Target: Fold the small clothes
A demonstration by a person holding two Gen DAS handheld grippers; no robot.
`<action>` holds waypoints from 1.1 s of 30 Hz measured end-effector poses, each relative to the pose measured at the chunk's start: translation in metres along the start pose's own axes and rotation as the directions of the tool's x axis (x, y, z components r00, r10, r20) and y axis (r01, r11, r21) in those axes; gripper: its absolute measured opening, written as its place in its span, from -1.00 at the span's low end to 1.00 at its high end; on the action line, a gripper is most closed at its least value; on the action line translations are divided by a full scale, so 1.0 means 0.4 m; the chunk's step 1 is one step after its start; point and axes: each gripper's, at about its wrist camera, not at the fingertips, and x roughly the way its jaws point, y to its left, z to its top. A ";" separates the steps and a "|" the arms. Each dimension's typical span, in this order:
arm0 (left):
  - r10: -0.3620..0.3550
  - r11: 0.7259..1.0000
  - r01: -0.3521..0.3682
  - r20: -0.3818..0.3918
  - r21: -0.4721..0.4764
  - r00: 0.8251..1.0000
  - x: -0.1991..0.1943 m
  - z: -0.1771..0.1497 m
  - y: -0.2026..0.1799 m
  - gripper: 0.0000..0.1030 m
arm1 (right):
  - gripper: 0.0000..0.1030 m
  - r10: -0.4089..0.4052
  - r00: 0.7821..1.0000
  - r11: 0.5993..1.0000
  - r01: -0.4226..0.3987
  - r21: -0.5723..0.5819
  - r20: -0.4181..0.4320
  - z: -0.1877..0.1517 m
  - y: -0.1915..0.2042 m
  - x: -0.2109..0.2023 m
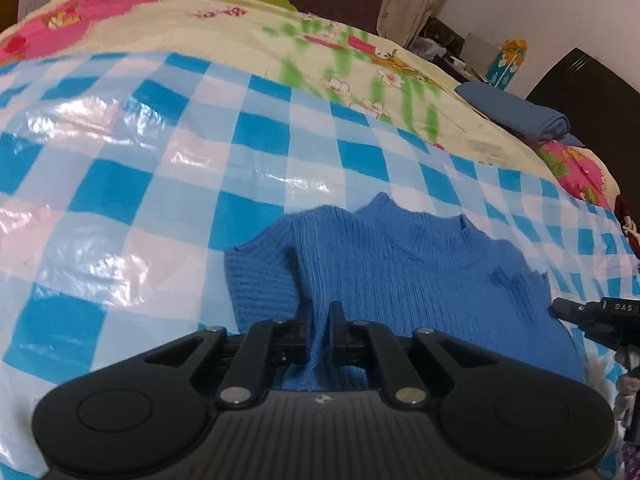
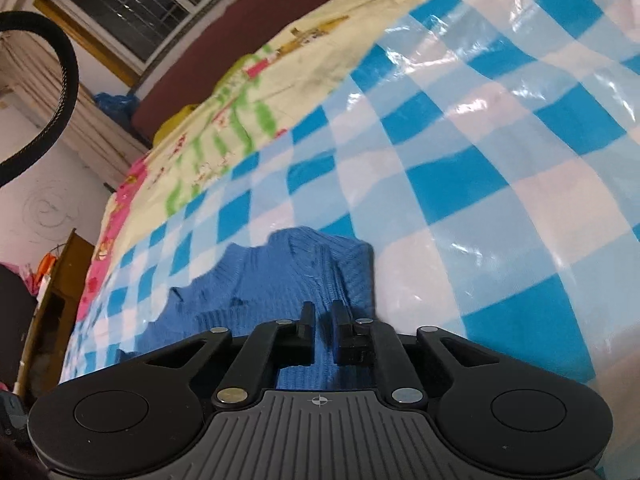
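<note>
Checked sheet point(image 1: 120, 184) – one sweater point(image 1: 400, 272), two grippers apparently pinching it.

Lying on the blue-and-white checked plastic sheet point(image 1: 120, 184) spread over the floral bedsheet point(image 1: 224, 36): a blue ribbed knit sweater point(image 1: 400, 272), collar pointing away. Pinching its left side, the left gripper point(image 1: 320, 316); its right side, the right gripper point(image 2: 323, 316). Sitting beyond, at the bed's far right: a folded blue cloth point(image 1: 516, 110).
</note>
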 end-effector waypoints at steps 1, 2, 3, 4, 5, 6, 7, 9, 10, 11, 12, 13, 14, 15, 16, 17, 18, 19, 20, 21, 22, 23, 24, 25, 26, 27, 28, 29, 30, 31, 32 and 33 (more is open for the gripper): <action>0.000 1.000 0.000 -0.002 0.003 1.000 0.000 0.000 -0.002 -0.73 | -0.77 0.006 1.000 1.000 -0.006 0.002 -0.004 -0.001 -0.001 0.003; -0.004 1.000 0.004 -0.005 0.007 1.000 0.001 0.000 -0.004 -0.70 | -0.77 0.009 1.000 1.000 -0.009 0.002 -0.011 -0.001 0.000 0.007; -0.005 1.000 0.005 -0.006 0.007 1.000 0.001 0.002 -0.006 -0.64 | -0.75 0.010 1.000 1.000 -0.010 -0.001 -0.020 0.001 0.002 0.012; -0.008 1.000 0.008 -0.010 0.008 1.000 0.001 0.004 -0.006 -0.57 | -0.74 0.012 1.000 1.000 -0.012 -0.003 -0.027 0.003 0.004 0.017; -0.013 1.000 0.013 -0.016 0.011 1.000 0.003 0.006 -0.007 -0.54 | -0.74 0.017 0.999 1.000 -0.017 -0.008 -0.031 0.005 0.008 0.023; -0.012 1.000 0.012 -0.019 0.012 1.000 0.005 0.007 -0.007 -0.51 | -0.74 0.015 0.999 1.000 -0.016 -0.016 -0.032 0.007 0.012 0.027; -0.007 1.000 0.008 -0.021 0.011 1.000 0.006 0.007 -0.007 -0.50 | -0.74 0.008 1.000 1.000 -0.008 -0.025 -0.030 0.008 0.016 0.031; 0.002 1.000 -0.002 -0.027 0.014 1.000 0.006 0.005 -0.007 -0.50 | -0.77 0.009 0.999 1.000 -0.010 -0.027 -0.033 0.011 0.018 0.036; 0.014 1.000 -0.014 -0.020 0.017 1.000 0.001 0.002 -0.008 -0.50 | -0.81 0.005 1.000 0.999 -0.006 -0.033 -0.030 0.011 0.019 0.034; 0.016 1.000 -0.016 -0.013 0.027 1.000 -0.006 0.000 -0.009 -0.50 | -0.82 0.003 1.000 0.999 -0.004 -0.044 -0.024 0.010 0.022 0.031; 0.014 0.999 -0.014 -0.009 0.037 1.000 -0.011 -0.001 -0.011 -0.48 | -0.89 0.003 1.000 0.999 -0.004 -0.051 -0.020 0.008 0.023 0.029; 0.013 0.999 -0.013 -0.007 0.043 1.000 -0.015 -0.002 -0.011 -0.46 | -0.91 0.002 1.000 0.999 -0.003 -0.052 -0.020 0.005 0.024 0.027; 0.014 0.999 -0.014 -0.005 0.051 1.000 -0.016 -0.003 -0.012 -0.45 | -0.93 0.006 1.000 0.999 -0.007 -0.049 -0.020 0.005 0.022 0.027; 0.016 0.998 -0.016 -0.007 0.059 1.000 -0.013 -0.002 -0.014 -0.44 | -0.95 0.013 1.000 0.999 -0.014 -0.048 -0.019 0.005 0.021 0.025; 0.021 0.998 -0.020 -0.010 0.064 1.000 -0.008 -0.001 -0.015 -0.44 | -0.95 0.018 1.000 0.999 -0.018 -0.046 -0.017 0.004 0.021 0.024; 0.030 0.997 -0.029 -0.015 0.067 0.999 -0.001 0.001 -0.016 -0.44 | -0.95 0.025 1.000 0.999 -0.026 -0.043 -0.015 0.003 0.022 0.022; 0.043 0.997 -0.042 -0.015 0.068 0.999 0.006 0.004 -0.018 -0.45 | -0.96 0.034 0.999 0.999 -0.035 -0.041 -0.014 0.003 0.024 0.020; 0.056 0.996 -0.055 -0.013 0.071 0.998 0.011 0.006 -0.019 -0.45 | -0.96 0.037 0.999 0.998 -0.037 -0.044 -0.012 0.003 0.028 0.018; 0.070 0.995 -0.069 -0.014 0.073 0.997 0.016 0.008 -0.021 -0.47 | -0.96 0.039 0.999 0.998 -0.039 -0.050 -0.010 0.004 0.032 0.017; 0.078 0.995 -0.077 -0.013 0.069 0.997 0.019 0.010 -0.021 -0.59 | -0.97 0.041 0.999 0.998 -0.042 -0.054 -0.010 0.004 0.034 0.017; 0.079 0.995 -0.078 -0.016 0.065 0.997 0.021 0.011 -0.020 -0.70 | -0.97 0.043 0.999 0.998 -0.043 -0.052 -0.009 0.006 0.034 0.018; 0.078 0.995 -0.077 -0.019 0.062 0.997 0.022 0.012 -0.018 -0.73 | -0.97 0.043 0.999 0.998 -0.043 -0.049 -0.008 0.009 0.033 0.019; 0.079 0.995 -0.077 -0.016 0.059 0.997 0.020 0.011 -0.018 -0.76 | -0.98 0.048 0.999 0.998 -0.048 -0.038 -0.004 0.011 0.030 0.018; 0.077 0.995 -0.076 -0.011 0.059 0.997 0.017 0.010 -0.018 -0.77 | -0.98 0.055 0.999 0.998 -0.054 -0.031 0.002 0.013 0.028 0.015; 0.075 0.995 -0.075 -0.001 0.059 0.997 0.012 0.010 -0.019 -0.77 | -0.98 0.061 0.998 0.998 -0.061 -0.029 0.012 0.015 0.028 0.009; 0.072 0.996 -0.072 0.008 0.058 0.997 0.007 0.010 -0.020 -0.77 | -0.98 0.069 0.997 0.997 -0.068 -0.030 0.022 0.017 0.029 0.002; 0.066 0.996 -0.067 0.013 0.054 0.998 0.003 0.012 -0.020 -0.77 | -0.98 0.078 0.996 0.997 -0.077 -0.029 0.033 0.019 0.030 -0.006; 0.060 0.997 -0.060 0.018 0.049 0.998 0.000 0.013 -0.019 -0.77 | -0.98 0.083 0.996 0.996 -0.082 -0.025 0.042 0.022 0.031 -0.013; 0.052 0.998 -0.053 0.018 0.044 0.998 -0.002 0.016 -0.019 -0.77 | -0.98 0.091 0.995 0.996 -0.090 -0.021 0.046 0.025 0.031 -0.017; 0.047 0.998 -0.048 0.021 0.037 0.999 -0.004 0.018 -0.017 -0.77 | -0.98 0.098 0.994 0.995 -0.097 -0.015 0.051 0.030 0.031 -0.022; 0.041 0.999 -0.042 0.023 0.030 0.999 -0.006 0.020 -0.016 -0.77 | -0.98 0.103 0.993 0.995 -0.102 -0.012 0.056 0.033 0.033 -0.026; 0.033 0.999 -0.034 0.025 0.022 0.999 -0.008 0.022 -0.015 -0.78 | -0.98 0.109 0.992 0.994 -0.108 -0.014 0.059 0.036 0.035 -0.030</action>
